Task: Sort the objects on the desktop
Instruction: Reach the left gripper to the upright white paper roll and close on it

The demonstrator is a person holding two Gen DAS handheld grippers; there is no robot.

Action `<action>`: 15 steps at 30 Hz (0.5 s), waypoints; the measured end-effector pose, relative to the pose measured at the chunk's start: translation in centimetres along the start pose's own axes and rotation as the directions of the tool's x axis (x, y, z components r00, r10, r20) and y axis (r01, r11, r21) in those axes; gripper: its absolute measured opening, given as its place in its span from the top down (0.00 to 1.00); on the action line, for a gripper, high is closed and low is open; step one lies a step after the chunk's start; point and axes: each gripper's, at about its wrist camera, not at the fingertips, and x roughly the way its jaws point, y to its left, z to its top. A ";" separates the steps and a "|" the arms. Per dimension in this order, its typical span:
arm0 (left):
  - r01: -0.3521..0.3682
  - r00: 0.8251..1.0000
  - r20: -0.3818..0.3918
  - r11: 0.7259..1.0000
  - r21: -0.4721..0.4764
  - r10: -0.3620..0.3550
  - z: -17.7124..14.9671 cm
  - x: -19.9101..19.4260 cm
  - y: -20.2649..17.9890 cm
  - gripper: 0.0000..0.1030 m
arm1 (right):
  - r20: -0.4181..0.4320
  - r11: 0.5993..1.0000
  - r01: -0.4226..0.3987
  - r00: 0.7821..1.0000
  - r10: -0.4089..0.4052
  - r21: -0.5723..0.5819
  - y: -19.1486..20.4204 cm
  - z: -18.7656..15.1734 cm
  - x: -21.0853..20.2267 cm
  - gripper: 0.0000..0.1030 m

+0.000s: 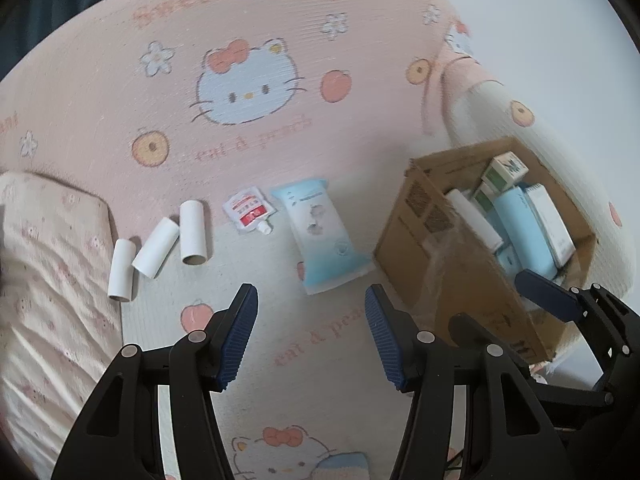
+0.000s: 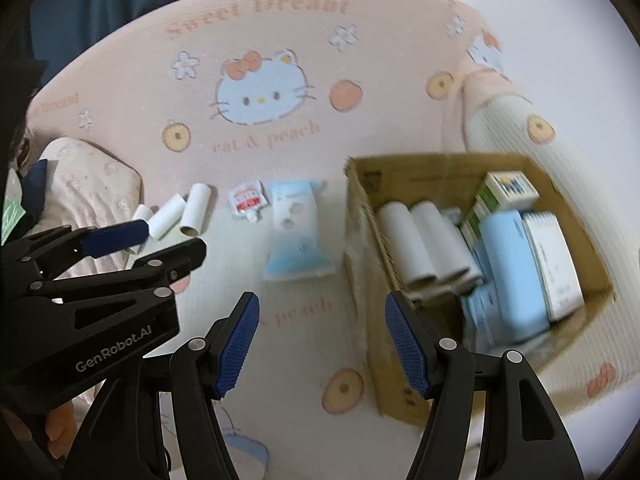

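Three white paper tubes (image 1: 160, 246) (image 2: 176, 216) lie in a row on the pink cartoon sheet (image 1: 256, 32). Right of them lie a small red-and-white spout pouch (image 1: 249, 213) (image 2: 246, 200) and a blue-and-white wipes pack (image 1: 324, 236) (image 2: 294, 232). A cardboard box (image 1: 436, 252) (image 2: 384, 356) at the right holds two white tubes (image 2: 424, 244), blue packs and small cartons. My left gripper (image 1: 310, 332) is open and empty, above the sheet in front of the wipes pack. My right gripper (image 2: 322, 340) is open and empty at the box's near left wall.
A patterned pillow (image 1: 44, 280) lies at the left. The sheet's raised fold (image 1: 472, 80) stands behind the box. The right gripper's fingers (image 1: 548, 294) show beside the box in the left wrist view; the left gripper's body (image 2: 92, 280) fills the left of the right wrist view.
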 end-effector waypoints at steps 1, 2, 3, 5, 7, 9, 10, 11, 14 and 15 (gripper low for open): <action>-0.004 1.000 -0.003 1.000 -0.009 0.004 0.0 0.2 0.5 0.42 | 0.010 1.000 -0.008 1.000 0.008 -0.007 0.4 0.1 0.1 0.39; -0.005 1.000 -0.007 1.000 -0.016 0.005 0.0 0.5 1.0 0.42 | 0.021 1.000 -0.019 1.000 0.019 -0.020 1.0 0.1 0.5 0.39; -0.006 1.000 -0.012 1.000 -0.023 0.006 0.0 0.7 1.5 0.42 | 0.026 0.999 -0.025 0.999 0.026 -0.028 1.3 0.3 0.7 0.39; -0.010 1.000 -0.027 0.999 -0.046 0.008 -0.3 1.5 2.6 0.42 | 0.037 0.998 -0.047 0.998 0.049 -0.052 2.2 0.4 1.5 0.39; -0.012 0.999 -0.036 0.997 -0.074 0.009 -0.5 2.2 4.0 0.42 | 0.047 0.994 -0.082 0.995 0.086 -0.071 3.0 0.6 2.2 0.39; -0.013 0.999 -0.036 0.995 -0.097 0.009 -0.7 2.8 5.3 0.42 | 0.057 0.990 -0.116 0.991 0.121 -0.086 4.0 0.8 3.2 0.39; -0.016 0.999 -0.035 0.994 -0.109 0.013 -0.8 3.2 6.2 0.42 | 0.061 0.988 -0.121 0.990 0.128 -0.097 4.5 1.0 3.7 0.39; -0.020 0.999 -0.030 0.993 -0.120 0.016 -0.9 3.5 7.0 0.42 | 0.073 0.986 -0.123 0.989 0.131 -0.109 5.0 1.1 4.2 0.39; -0.033 0.999 -0.005 0.987 -0.157 0.032 -1.4 4.2 9.4 0.42 | 0.094 0.979 -0.153 0.982 0.166 -0.134 6.6 1.5 5.7 0.39; -0.036 0.999 0.005 0.986 -0.166 0.037 -1.5 4.4 10.1 0.42 | 0.093 0.976 -0.168 0.979 0.182 -0.138 7.0 1.8 6.3 0.39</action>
